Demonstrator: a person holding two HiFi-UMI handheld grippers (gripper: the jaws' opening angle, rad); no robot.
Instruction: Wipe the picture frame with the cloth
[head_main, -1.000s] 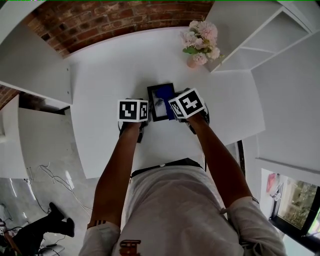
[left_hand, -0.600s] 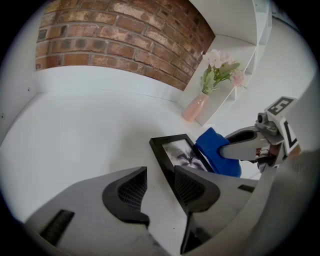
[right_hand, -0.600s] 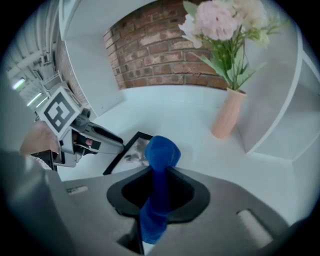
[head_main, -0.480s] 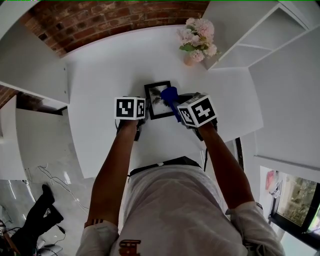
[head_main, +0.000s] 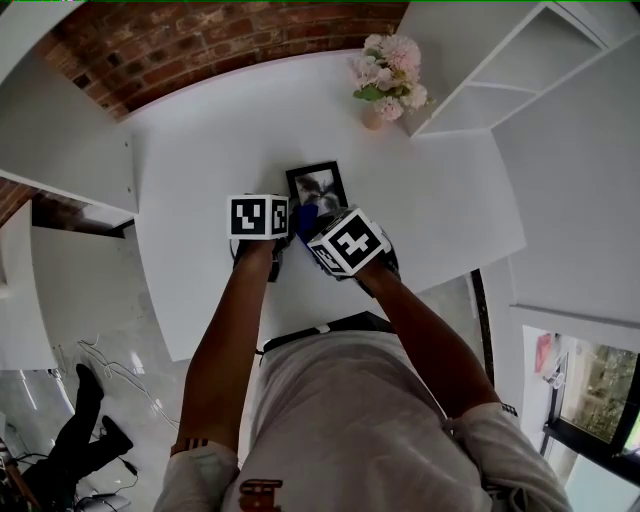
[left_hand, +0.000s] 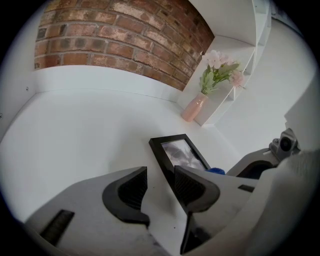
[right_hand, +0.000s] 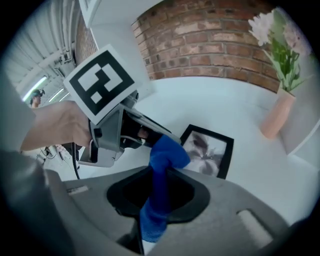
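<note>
Frame: lay flat at mid-table.
Left gripper: jaws spread, apparently astride the frame's left rail.
Right gripper: pinched the blue cloth, near the frame's front edge.

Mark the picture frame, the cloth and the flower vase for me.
picture frame (head_main: 318, 186), head view, on the glass over the photo.
cloth (right_hand: 168, 153), right gripper view, on its bunched top end.
flower vase (left_hand: 194, 108), left gripper view, on the pink body.
</note>
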